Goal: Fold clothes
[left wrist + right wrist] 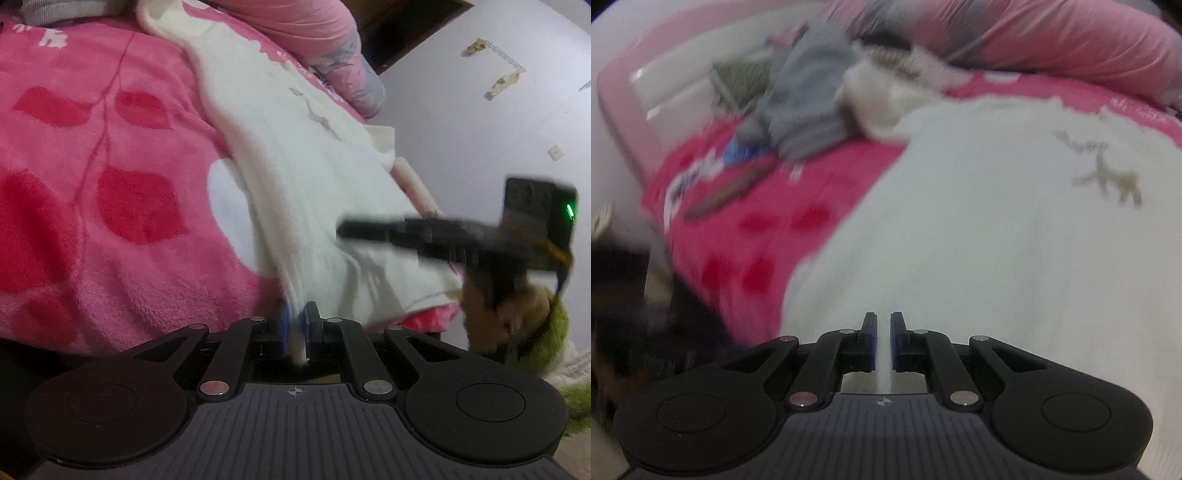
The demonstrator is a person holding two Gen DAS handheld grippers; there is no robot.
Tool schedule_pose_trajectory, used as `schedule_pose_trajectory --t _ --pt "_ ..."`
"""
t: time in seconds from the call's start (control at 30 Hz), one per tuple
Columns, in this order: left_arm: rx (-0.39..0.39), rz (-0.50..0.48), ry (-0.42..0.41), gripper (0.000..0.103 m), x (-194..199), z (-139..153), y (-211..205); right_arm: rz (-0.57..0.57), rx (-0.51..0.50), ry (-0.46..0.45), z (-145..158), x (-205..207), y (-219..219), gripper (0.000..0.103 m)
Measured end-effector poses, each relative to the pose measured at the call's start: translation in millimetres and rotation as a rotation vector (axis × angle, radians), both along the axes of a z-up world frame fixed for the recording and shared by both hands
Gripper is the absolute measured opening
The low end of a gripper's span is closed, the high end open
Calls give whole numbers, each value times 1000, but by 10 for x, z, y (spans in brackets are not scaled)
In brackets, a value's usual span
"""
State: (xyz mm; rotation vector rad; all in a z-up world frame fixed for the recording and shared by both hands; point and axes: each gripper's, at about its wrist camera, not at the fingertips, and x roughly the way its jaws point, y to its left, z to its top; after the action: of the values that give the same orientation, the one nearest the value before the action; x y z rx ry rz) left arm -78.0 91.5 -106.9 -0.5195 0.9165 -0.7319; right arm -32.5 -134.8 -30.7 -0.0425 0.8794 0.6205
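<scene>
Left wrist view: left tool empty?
No, the left tool is shut on an edge of the white garment, pinched between its blue pads.

bed | pink blanket | white garment, grey clothes

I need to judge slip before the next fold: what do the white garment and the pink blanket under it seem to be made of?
White garment: looks like soft fleece or brushed knit, matte, with a fuzzy nap and faint ribbing, plus a tan deer print; the exact fibre is unclear. Both grippers, left and right, are shut on its edge. Pink blanket: plush fleece, with visible pile and a slight sheen.
</scene>
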Motion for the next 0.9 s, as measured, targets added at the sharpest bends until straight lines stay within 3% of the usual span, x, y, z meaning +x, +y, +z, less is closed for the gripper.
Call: schedule_pose_trajectory --t 0.1,0.2,0.27,0.37,0.43,0.5,0.6,0.67,0.73,0.8,0.9 --pt "-1 5 -15 7 -56 24 36 -23 46 -70 25 306 190 8" --pt "-5 16 -25 7 -76 11 36 46 36 -29 -171 447 452 8" --pt "-23 26 -21 8 -77 -25 56 126 -9 2 -318 281 610 8" --pt "-49 33 -4 8 -87 -80 124 243 -109 -56 -304 -139 622 8" --pt "-53 36 11 8 -77 -89 194 292 -88 57 -236 -187 521 7" --pt "-48 35 10 8 -86 -48 292 310 -69 109 -141 -103 464 7" --pt "-20 47 -35 8 -118 106 413 224 -23 23 62 213 522 7" --pt "-8 73 -73 8 -128 221 444 119 40 -4 71 554 558 7" --pt "-11 106 -104 9 -115 322 477 32 41 14 -85 836 636 7" --pt "-19 133 -121 12 -84 371 512 25 -9 58 -317 825 728 8" --pt "-32 157 -146 16 34 399 516 69 -11 -33 -378 309 647 8"
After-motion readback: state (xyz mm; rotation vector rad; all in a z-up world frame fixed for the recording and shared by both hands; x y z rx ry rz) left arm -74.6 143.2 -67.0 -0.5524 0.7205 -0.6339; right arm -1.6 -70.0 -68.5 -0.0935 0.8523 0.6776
